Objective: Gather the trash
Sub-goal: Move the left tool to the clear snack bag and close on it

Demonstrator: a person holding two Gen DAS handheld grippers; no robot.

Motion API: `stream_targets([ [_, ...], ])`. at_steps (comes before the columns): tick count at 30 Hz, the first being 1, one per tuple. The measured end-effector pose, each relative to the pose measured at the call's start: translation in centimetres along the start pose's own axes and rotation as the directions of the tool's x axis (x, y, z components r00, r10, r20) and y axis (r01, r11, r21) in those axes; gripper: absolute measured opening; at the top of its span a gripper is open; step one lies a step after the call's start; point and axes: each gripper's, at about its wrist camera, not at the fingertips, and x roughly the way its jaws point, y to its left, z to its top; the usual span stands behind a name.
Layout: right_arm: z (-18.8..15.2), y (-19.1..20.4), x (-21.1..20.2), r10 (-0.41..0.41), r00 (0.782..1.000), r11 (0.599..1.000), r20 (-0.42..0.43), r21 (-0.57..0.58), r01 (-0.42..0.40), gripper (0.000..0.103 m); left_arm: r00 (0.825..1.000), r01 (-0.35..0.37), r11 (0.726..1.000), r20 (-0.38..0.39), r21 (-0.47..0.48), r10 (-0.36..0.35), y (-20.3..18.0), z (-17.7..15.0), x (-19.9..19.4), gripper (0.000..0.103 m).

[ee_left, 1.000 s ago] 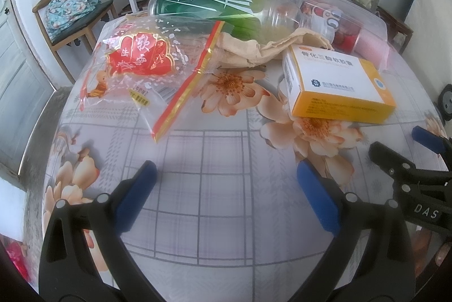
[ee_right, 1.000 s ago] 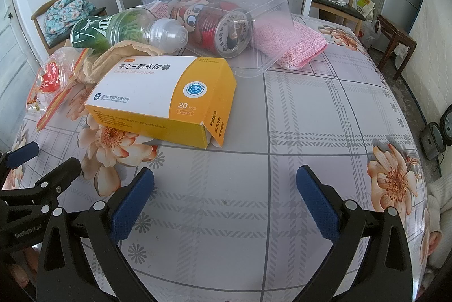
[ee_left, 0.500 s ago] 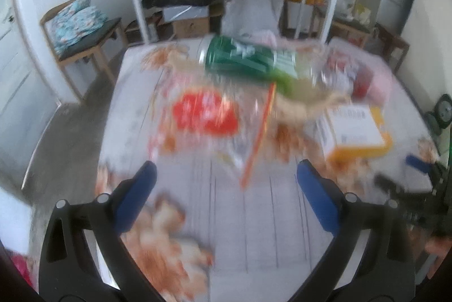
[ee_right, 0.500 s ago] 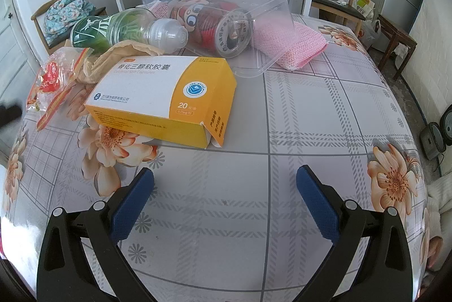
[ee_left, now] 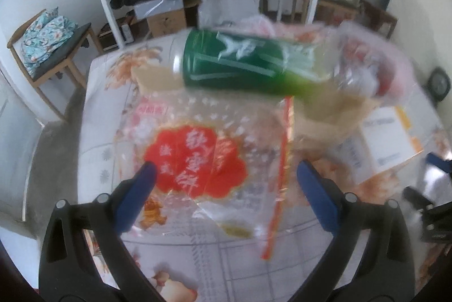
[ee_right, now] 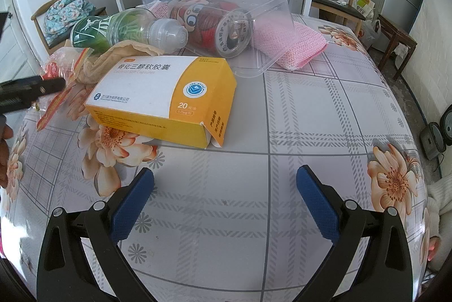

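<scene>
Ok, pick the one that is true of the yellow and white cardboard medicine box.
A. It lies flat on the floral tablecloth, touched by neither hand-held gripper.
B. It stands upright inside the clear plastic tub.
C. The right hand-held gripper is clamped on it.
A: the yellow and white cardboard medicine box lies flat on the floral tablecloth, well ahead of the open right hand-held gripper.

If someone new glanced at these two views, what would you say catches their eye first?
Probably the orange-and-white medicine box, lying flat in the middle of the flowered tablecloth. Behind it lies a green bottle on its side, beside an overturned clear plastic tub. In the blurred left view, the open left gripper frames a clear snack bag printed red.
</scene>
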Motion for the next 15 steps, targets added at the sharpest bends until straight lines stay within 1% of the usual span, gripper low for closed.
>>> stream_targets([
  [4,0.0,0.0,0.0,0.000,1.000,1.000,0.000,0.000,0.000,0.097,1.000,0.031,0.999,-0.001,-0.026,-0.032,0.6,-0.5,0.3,0.096],
  [6,0.0,0.0,0.0,0.000,1.000,1.000,0.000,0.000,0.000,0.097,0.999,0.040,0.999,-0.015,-0.029,-0.040,0.7,-0.7,0.6,0.096],
  [10,0.0,0.0,0.0,0.000,1.000,1.000,0.000,0.000,0.000,0.097,0.998,0.040,0.999,-0.053,-0.005,-0.040,0.2,-1.3,1.3,0.096],
  [11,0.0,0.0,0.0,0.000,1.000,1.000,0.000,0.000,0.000,0.097,0.997,0.030,0.999,-0.074,0.015,-0.029,-0.2,-1.6,1.7,0.096],
  [12,0.0,0.0,0.0,0.000,1.000,1.000,0.000,0.000,0.000,0.097,0.998,0.030,0.999,-0.059,0.017,-0.029,-0.2,-1.8,1.6,0.096],
  [15,0.0,0.0,0.0,0.000,1.000,1.000,0.000,0.000,0.000,0.097,0.998,0.042,0.999,-0.054,0.004,-0.042,-0.3,-2.0,1.7,0.094],
])
